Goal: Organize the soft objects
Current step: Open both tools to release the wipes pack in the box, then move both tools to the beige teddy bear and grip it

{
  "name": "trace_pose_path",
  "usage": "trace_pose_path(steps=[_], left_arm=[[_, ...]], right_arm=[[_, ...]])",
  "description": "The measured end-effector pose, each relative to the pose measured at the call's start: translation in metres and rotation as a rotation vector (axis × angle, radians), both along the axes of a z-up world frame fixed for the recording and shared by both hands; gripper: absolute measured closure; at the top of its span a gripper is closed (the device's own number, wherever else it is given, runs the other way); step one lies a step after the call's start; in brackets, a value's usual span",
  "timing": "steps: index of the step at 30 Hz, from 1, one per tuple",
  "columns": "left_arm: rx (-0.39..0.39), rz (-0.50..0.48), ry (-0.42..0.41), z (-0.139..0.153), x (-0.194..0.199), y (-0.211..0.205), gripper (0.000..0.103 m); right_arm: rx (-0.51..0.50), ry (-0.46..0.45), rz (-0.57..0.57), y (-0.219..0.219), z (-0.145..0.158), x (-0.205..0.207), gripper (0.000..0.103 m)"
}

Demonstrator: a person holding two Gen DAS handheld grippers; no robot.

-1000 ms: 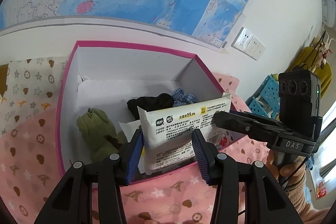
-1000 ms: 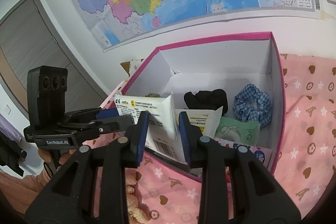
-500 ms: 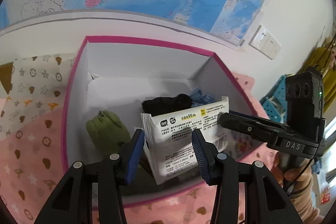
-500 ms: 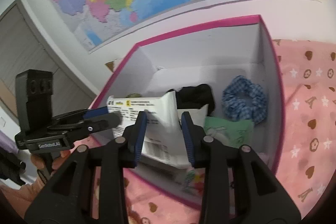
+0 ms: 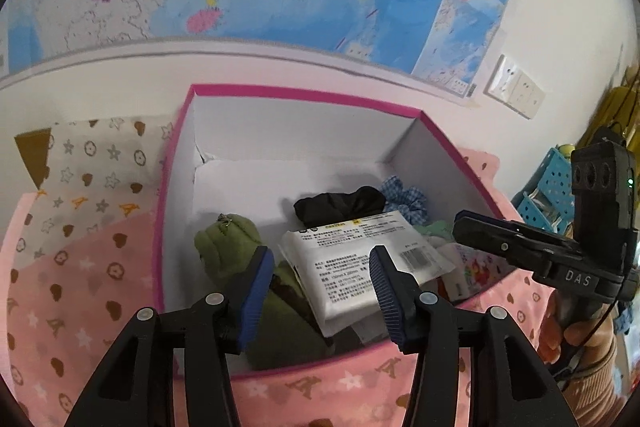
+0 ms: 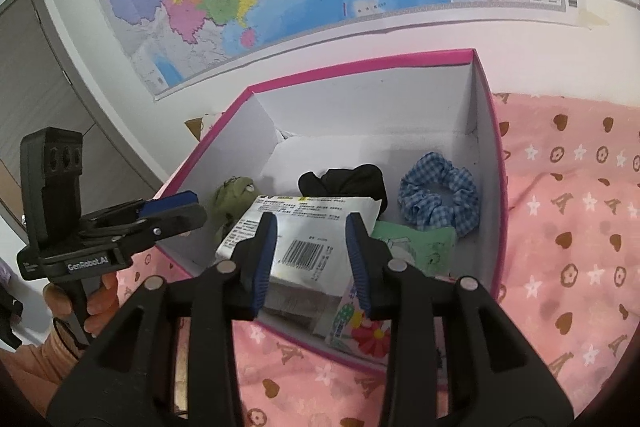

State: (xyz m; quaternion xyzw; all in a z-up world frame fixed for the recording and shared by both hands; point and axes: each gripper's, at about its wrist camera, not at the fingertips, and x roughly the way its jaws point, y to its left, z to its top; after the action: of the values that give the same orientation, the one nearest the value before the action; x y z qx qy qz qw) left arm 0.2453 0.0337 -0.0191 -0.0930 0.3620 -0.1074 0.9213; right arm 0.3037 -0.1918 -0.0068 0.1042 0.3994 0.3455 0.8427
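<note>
pink-rimmed white cardboard box point(image 5: 304, 95) on pink patterned bed cover point(image 6: 568, 227). white plastic wipes pack point(image 5: 360, 263) now lies flat inside on green plush toy point(image 5: 228, 239), a second ago held upright. left tool point(image 5: 322, 291) and right tool point(image 6: 312, 255) both spread, empty; pack placed, next item due.

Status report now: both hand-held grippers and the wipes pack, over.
Left hand-held gripper open, right hand-held gripper open, both above the pink box. Wipes pack lies loose inside on the other items. Nothing in the way.
</note>
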Motion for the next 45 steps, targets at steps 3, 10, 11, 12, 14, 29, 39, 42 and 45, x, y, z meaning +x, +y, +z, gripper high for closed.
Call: trace_pose_path(steps=[3,10,11,12,14,29,39,42,45], left_arm=[[0.008,-0.006,-0.043,0.007,-0.017,0.000,0.046],[0.044,-0.065,-0.111,0.018,-0.066,-0.004,0.043],[0.048,-0.073,-0.111,0.017,-0.072,-0.005,0.041],[0.049,-0.081,-0.108,0.015,-0.077,-0.004,0.041],[0.047,-0.093,-0.091,0.008,-0.084,-0.002,0.041],[0.008,-0.111,0.134,-0.066,-0.115,-0.004,0.041],[-0.039,-0.163,0.169,-0.072,-0.118,-0.007,0.058],[-0.077,-0.183,0.181,-0.073,-0.119,-0.009,0.058],[-0.080,-0.198,0.180,-0.073,-0.122,-0.013,0.058]], right_arm=[[0.017,-0.013,0.018,-0.002,0.005,-0.012,0.063],[0.093,-0.028,0.134,-0.015,0.016,-0.064,0.055],[0.099,-0.022,0.150,-0.015,0.014,-0.071,0.054],[0.107,-0.008,0.172,-0.016,0.011,-0.081,0.053],[0.116,0.024,0.208,-0.014,0.003,-0.094,0.044],[0.130,0.331,0.334,0.015,-0.077,-0.145,0.044],[0.165,0.317,0.311,0.024,-0.081,-0.138,0.044],[0.170,0.308,0.281,0.023,-0.081,-0.130,0.047],[0.180,0.306,0.264,0.020,-0.082,-0.124,0.048]])
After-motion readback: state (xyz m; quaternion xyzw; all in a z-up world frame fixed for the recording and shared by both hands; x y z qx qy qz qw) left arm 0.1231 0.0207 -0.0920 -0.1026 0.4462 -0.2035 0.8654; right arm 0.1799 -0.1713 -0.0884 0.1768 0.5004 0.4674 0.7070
